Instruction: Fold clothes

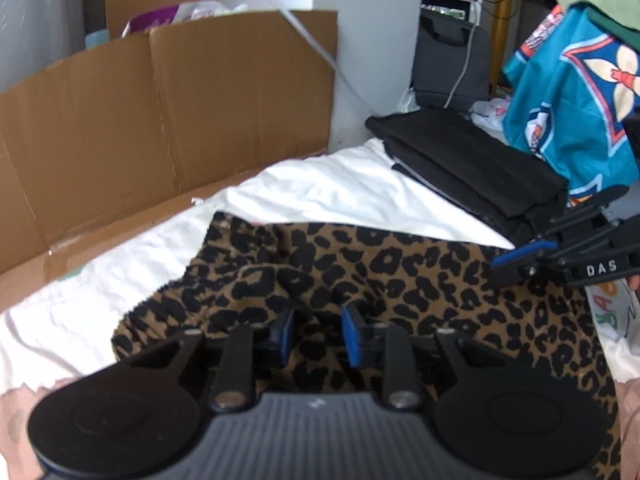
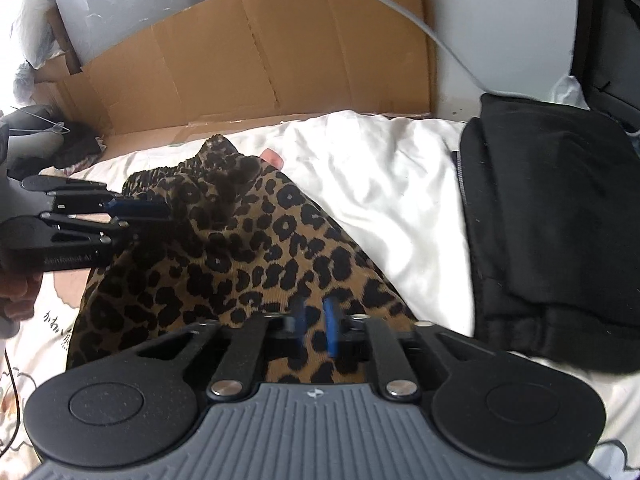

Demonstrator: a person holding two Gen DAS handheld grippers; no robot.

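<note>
Lying across a white sheet (image 1: pixel 320 188), the leopard garment (image 1: pixel 400 280) fills the space under both claws. Left claw (image 1: pixel 318 334): pads a moderate gap apart, fabric bunched in the gap, but can't tell if it's actually pinched. Right claw (image 2: pixel 316 326): pads only a narrow gap apart, blurred, print showing between them; grip can't be confirmed either. From the left wrist view the right claw (image 1: pixel 516 258) comes in from the right, tips over the garment's right edge. From the right wrist view the left claw (image 2: pixel 148 220) comes in from the left, tips at the garment's gathered, elastic-looking edge, a hand (image 2: pixel 18 292) partly visible behind it. Ahead of the right claw the garment (image 2: pixel 248 248) humps up, its far end crumpled. Folded black clothes (image 2: pixel 552 216) sit right of the right claw, on the sheet, just beside the leopard piece. Cardboard (image 1: pixel 160 120) stands ahead of both claws against the wall. Teal printed cloth (image 1: pixel 568 100) hangs far right of the left claw, beyond the black pile. White cable (image 2: pixel 420 28) runs across the cardboard.
</note>
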